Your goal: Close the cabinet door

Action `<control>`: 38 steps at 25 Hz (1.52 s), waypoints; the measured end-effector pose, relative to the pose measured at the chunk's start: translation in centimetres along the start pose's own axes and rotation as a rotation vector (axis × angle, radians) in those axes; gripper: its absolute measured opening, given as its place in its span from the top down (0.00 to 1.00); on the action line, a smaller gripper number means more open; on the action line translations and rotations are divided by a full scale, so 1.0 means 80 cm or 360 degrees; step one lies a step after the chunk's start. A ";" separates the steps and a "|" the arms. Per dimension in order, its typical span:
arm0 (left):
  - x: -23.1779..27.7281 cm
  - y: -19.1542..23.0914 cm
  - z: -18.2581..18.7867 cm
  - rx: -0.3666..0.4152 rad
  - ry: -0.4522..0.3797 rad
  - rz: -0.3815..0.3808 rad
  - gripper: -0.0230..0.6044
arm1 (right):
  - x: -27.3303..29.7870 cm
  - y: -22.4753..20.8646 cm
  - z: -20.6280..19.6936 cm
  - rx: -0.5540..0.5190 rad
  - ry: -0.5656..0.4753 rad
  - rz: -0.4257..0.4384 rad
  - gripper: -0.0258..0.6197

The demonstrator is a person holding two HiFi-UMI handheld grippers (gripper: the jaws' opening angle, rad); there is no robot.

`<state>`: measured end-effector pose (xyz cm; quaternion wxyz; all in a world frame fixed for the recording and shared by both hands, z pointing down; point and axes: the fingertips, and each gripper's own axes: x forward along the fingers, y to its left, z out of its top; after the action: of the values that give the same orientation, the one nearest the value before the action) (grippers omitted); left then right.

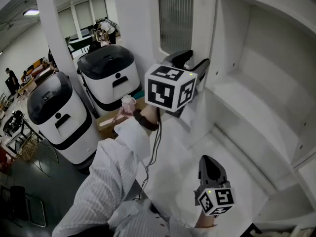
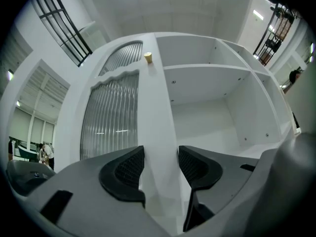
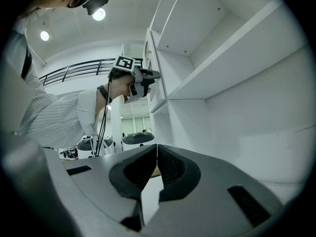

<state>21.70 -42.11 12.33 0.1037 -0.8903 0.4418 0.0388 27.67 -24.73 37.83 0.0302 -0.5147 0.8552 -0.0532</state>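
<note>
A tall white cabinet [image 1: 256, 83] stands with its shelves exposed. Its cabinet door [image 1: 175, 21], inset with ribbed glass, hangs open, edge toward the viewer. The left hand-held gripper [image 2: 160, 169] pinches that free edge between its pads, apparently to swing it closed. The right hand-held gripper [image 3: 156, 164], clenched and empty, hangs low, seemingly clear of the door's path.

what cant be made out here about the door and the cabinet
Lower part of the cabinet door: in the head view the left gripper and its marker cube cover it; in the left gripper view the gripper's body does.
Knob at the door's top: tiny in the left gripper view, cut by the head view's top edge.
Right side of the cabinet: beyond the head view's edge.
</note>
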 end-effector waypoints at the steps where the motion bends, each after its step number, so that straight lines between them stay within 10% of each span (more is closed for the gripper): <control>1: 0.002 0.000 0.000 0.0001 -0.0002 0.0002 0.60 | 0.000 -0.001 0.000 -0.0002 0.0002 -0.0001 0.94; 19: 0.012 -0.003 -0.003 0.0041 -0.0042 -0.0003 0.60 | 0.003 -0.009 0.003 -0.0018 0.0027 -0.0054 0.94; 38: -0.097 0.004 -0.051 -0.0075 -0.0032 -0.0416 0.72 | 0.072 0.052 0.044 -0.0195 0.0076 -0.0127 0.94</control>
<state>16.68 -37.15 17.51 0.0914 -0.9420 0.3199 0.0443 21.73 -28.08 33.81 -0.0238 -0.5479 0.8361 -0.0143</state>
